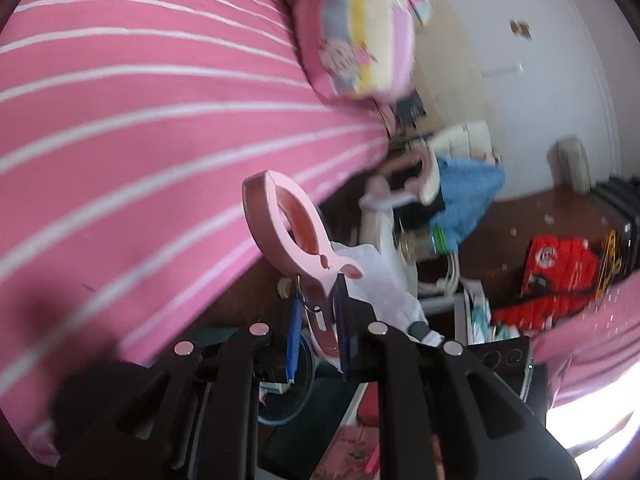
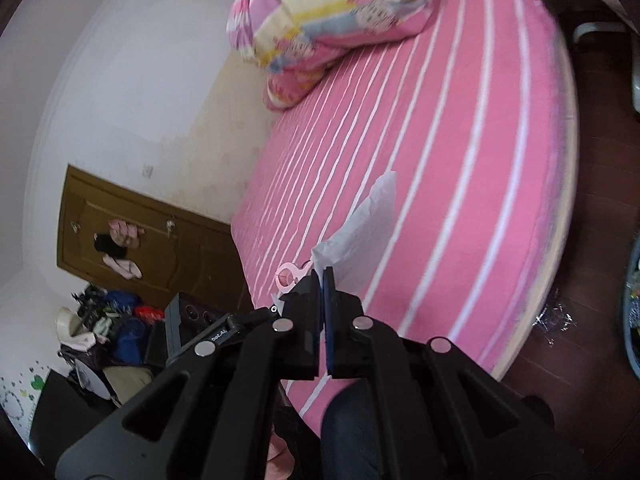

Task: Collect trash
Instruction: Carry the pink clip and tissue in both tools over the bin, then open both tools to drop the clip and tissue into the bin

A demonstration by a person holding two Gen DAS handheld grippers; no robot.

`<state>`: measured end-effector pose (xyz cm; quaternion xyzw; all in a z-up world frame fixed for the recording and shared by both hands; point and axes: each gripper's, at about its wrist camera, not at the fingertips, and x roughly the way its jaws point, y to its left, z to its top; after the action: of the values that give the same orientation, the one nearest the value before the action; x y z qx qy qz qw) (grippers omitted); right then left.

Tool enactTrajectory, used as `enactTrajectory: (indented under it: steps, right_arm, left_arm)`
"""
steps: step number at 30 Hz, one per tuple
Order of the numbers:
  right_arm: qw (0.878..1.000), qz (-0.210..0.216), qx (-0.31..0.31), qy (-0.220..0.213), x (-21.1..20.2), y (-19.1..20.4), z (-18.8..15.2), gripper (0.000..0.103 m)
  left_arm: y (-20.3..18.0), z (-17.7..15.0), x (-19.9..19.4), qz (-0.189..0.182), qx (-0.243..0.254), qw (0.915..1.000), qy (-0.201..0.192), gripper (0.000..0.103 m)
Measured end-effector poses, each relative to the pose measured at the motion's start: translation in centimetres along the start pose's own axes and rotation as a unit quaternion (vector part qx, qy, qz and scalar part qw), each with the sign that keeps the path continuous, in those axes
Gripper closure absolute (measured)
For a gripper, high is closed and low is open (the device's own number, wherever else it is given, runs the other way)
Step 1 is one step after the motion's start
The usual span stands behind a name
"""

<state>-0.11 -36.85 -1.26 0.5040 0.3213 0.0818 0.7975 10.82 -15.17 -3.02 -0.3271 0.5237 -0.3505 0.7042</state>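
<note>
Left wrist view: your left gripper (image 1: pixel 318 316) nearly closed, pads clamped on handles of pink clip (image 1: pixel 290 236); clip stiff, light, smooth plastic, may twist, so keep hold near pivot. White bag (image 1: pixel 384 288) behind clip, lower part hidden; frame blurred

Right wrist view: your right gripper (image 2: pixel 322 304) fully closed, pinching thin white bag (image 2: pixel 360 236) over striped bed (image 2: pixel 460 160); film soft, slippery, tearable; take bunched edge

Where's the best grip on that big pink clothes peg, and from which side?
By its two handle tails, from the tail end, as the left gripper is doing now. The pink clothes peg has a wide ring-shaped jaw end that offers no flat faces, while the tails narrow enough to fit between the pads. The right gripper separately pinches the white plastic bag.
</note>
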Motion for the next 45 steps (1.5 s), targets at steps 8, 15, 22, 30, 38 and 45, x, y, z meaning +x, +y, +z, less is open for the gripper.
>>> enactTrajectory:
  steps: [8, 15, 22, 30, 38, 45]
  right_arm:
    - [0.997, -0.019, 0.061, -0.052, -9.3, -6.8, -1.2, 0.101]
    - [0.99, -0.045, 0.107, -0.081, -15.5, -12.6, -1.7, 0.101]
    - [0.981, -0.081, 0.15, -0.092, -18.4, -18.2, -2.9, 0.1]
    - [0.968, -0.126, 0.199, -0.092, -20.1, -24.3, -4.6, 0.1]
    - [0.956, -0.165, 0.225, -0.089, -20.6, -28.3, -5.3, 0.1]
    - [0.939, -0.222, 0.242, -0.101, -21.3, -29.8, -5.8, 0.083]
  left_arm:
    - [-5.0, -5.1, 6.8, 0.005, 0.042, 0.9967, 0.069, 0.088]
    - [-7.1, -9.3, 14.2, 0.024, 0.071, 0.9865, 0.145, 0.088]
    - [-6.3, -13.5, 21.9, 0.059, 0.109, 0.9673, 0.221, 0.088]
    - [-5.4, -16.6, 28.6, 0.095, 0.171, 0.9334, 0.301, 0.088]
    - [-5.5, -19.3, 33.4, 0.118, 0.236, 0.8992, 0.349, 0.088]
    - [-5.9, -21.2, 36.0, 0.138, 0.289, 0.8745, 0.364, 0.033]
